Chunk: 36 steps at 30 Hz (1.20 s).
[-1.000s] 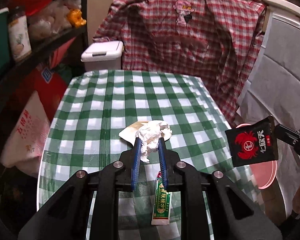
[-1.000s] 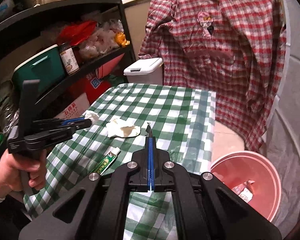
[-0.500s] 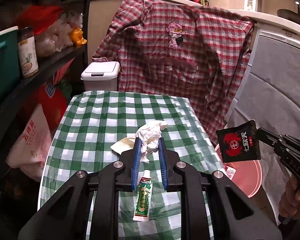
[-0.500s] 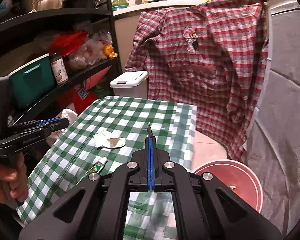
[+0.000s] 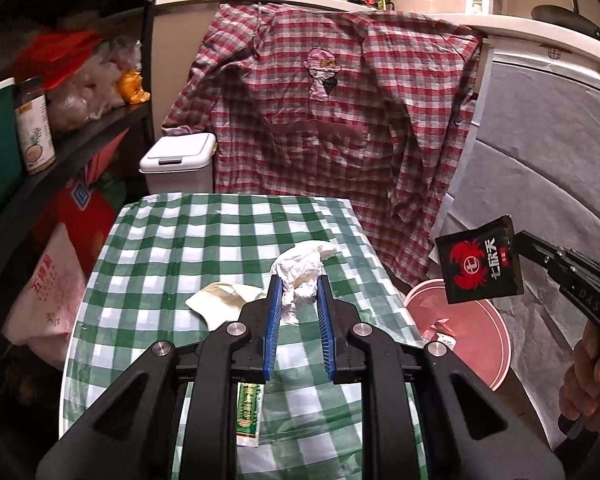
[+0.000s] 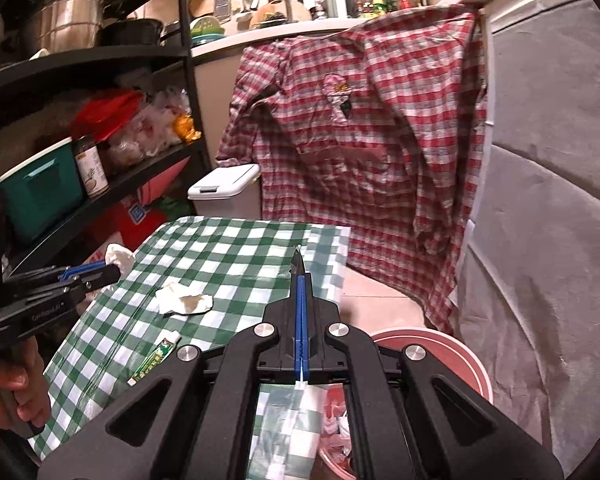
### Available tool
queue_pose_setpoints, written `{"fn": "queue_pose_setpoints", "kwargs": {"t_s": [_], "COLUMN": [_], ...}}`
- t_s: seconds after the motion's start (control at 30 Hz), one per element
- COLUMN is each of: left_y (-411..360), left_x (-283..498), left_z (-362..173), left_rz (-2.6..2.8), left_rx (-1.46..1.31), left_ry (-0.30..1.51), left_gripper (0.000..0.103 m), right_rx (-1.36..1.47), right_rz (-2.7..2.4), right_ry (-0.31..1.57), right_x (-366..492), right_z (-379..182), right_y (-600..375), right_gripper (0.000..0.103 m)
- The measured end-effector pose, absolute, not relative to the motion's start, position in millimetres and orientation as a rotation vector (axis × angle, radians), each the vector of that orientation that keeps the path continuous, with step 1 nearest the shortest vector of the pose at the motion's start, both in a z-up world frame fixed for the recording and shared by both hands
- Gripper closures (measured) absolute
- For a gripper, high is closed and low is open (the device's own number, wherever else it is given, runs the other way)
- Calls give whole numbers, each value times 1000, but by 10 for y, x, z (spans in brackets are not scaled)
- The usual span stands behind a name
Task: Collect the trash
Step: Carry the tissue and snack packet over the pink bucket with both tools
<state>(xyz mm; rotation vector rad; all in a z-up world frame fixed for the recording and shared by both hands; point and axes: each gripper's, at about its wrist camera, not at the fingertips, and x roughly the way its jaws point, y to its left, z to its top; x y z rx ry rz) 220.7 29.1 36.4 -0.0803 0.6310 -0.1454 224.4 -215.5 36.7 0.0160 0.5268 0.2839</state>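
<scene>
My left gripper (image 5: 298,300) has its blue fingers (image 5: 271,320) clenched on a crumpled white tissue (image 5: 300,270), held clear above the counter (image 5: 172,248) with its green-and-white check cloth. My right gripper (image 6: 300,276) is clamped tight on the edge of a black snack wrapper (image 5: 480,266) with a red crab print; in the left wrist view the wrapper hangs over the near rim of the pink bin (image 5: 496,356), which stands on the floor just beside the counter. The bin already holds some scraps. On the counter lie a stained flat napkin (image 6: 184,303) and a small green tube (image 6: 154,360), near each other, not touching. A red plaid shirt (image 5: 332,112) hangs behind.
</scene>
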Motion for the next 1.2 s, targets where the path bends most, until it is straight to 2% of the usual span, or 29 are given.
{"fn": "queue_pose_setpoints", "kwargs": {"t_s": [0.8, 1.2], "left_y": [-314, -679], "left_x": [2319, 2423], "left_z": [347, 224], "left_rz": [-244, -346], "left_rx": [-56, -57], "left_ry": [627, 666], "left_gripper": [85, 85], "right_rx": [103, 94], "right_rz": [125, 78], "right_ry": [437, 483], "right_x": [2214, 2284], "right_z": [618, 538], "right_y": [-2954, -3090], "right_gripper": [103, 103]}}
